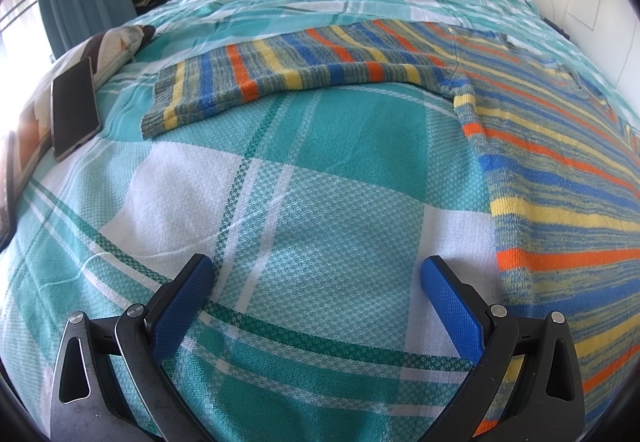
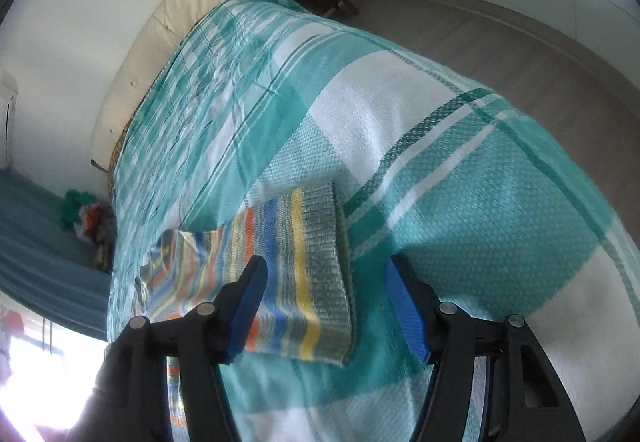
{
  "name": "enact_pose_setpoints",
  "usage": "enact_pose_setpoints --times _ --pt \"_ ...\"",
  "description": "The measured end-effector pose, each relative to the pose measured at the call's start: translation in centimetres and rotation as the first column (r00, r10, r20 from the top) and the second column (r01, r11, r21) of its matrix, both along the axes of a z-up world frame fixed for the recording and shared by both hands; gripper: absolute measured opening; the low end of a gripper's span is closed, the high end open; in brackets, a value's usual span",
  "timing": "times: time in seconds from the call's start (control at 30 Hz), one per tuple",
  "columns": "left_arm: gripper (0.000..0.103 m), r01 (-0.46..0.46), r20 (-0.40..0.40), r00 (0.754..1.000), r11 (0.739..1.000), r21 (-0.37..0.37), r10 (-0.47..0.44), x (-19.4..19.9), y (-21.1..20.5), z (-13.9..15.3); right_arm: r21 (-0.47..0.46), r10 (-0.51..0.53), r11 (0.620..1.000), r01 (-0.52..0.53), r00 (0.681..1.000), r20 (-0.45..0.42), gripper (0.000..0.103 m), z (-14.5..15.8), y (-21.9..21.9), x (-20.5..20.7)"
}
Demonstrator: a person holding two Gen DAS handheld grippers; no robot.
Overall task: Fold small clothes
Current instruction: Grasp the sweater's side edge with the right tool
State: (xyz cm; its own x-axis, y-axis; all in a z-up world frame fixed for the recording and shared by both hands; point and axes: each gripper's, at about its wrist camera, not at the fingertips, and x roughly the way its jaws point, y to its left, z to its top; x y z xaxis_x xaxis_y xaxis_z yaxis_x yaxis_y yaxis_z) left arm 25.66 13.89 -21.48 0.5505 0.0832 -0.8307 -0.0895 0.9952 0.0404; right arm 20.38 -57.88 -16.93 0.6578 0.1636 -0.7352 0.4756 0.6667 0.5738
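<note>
The striped sweater (image 1: 540, 146) lies flat on the bed (image 1: 320, 182), one sleeve cuff (image 2: 324, 266) just ahead between the spread fingers of the right hand-held gripper (image 2: 324, 306), nearer than the released left hand-held gripper (image 1: 316, 298), with a phone (image 1: 74, 106) well aside

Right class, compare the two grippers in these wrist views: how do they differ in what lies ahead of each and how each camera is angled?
The left gripper hovers over bare plaid bedspread, with the striped sweater beside it; the right gripper frames the sweater's cuff. The left view is level and sharp; the right view is tilted and blurred. Both are open, holding nothing, with blue pads.
</note>
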Motion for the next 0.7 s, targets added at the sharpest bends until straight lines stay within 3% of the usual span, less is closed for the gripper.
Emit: enact_pose_setpoints --times 0.1,0.17,0.23,0.3,0.4,0.47,0.57,0.7 --pt "0.103 0.022 -0.042 0.999 1.000 -0.019 -0.023 0.5 0.4 0.2 -0.001 -0.002 1.000 0.002 1.000 -0.009 0.055 -0.8 0.2 0.9" --pt "0.101 0.010 -0.049 0.999 1.000 -0.027 -0.011 0.3 0.7 1.1 -0.087 0.039 0.995 -0.047 0.995 -0.090 0.002 -0.7 0.6 1.8" --pt "0.100 -0.040 -0.022 0.999 0.999 -0.027 0.039 -0.5 1.1 2.5 -0.090 0.031 0.995 -0.042 0.992 -0.122 0.002 -0.3 0.4 1.7" --pt "0.101 -0.070 0.043 0.996 0.996 -0.063 0.072 -2.1 1.6 4.2 -0.183 0.006 0.983 -0.030 0.992 -0.129 0.002 2.1 1.4 1.6" --pt "0.101 -0.081 0.129 0.987 0.994 -0.075 0.090 -4.0 2.0 5.6 -0.327 0.079 0.938 -0.111 0.991 -0.110 0.002 7.0 5.5 3.1" --pt "0.101 -0.097 0.168 0.980 0.993 -0.063 0.106 -5.0 2.3 5.3 -0.338 0.154 0.926 -0.165 0.986 -0.060 0.002 10.1 8.7 4.1" --pt "0.101 -0.109 0.140 0.983 0.991 -0.071 0.118 -5.4 2.7 3.0 -0.337 0.317 0.894 -0.295 0.948 0.011 0.002 14.5 16.1 7.3" --pt "0.101 -0.114 0.115 0.985 0.987 -0.111 0.126 -5.1 3.2 1.9 -0.267 0.522 0.832 -0.486 0.849 0.081 0.002 16.9 28.0 11.9"
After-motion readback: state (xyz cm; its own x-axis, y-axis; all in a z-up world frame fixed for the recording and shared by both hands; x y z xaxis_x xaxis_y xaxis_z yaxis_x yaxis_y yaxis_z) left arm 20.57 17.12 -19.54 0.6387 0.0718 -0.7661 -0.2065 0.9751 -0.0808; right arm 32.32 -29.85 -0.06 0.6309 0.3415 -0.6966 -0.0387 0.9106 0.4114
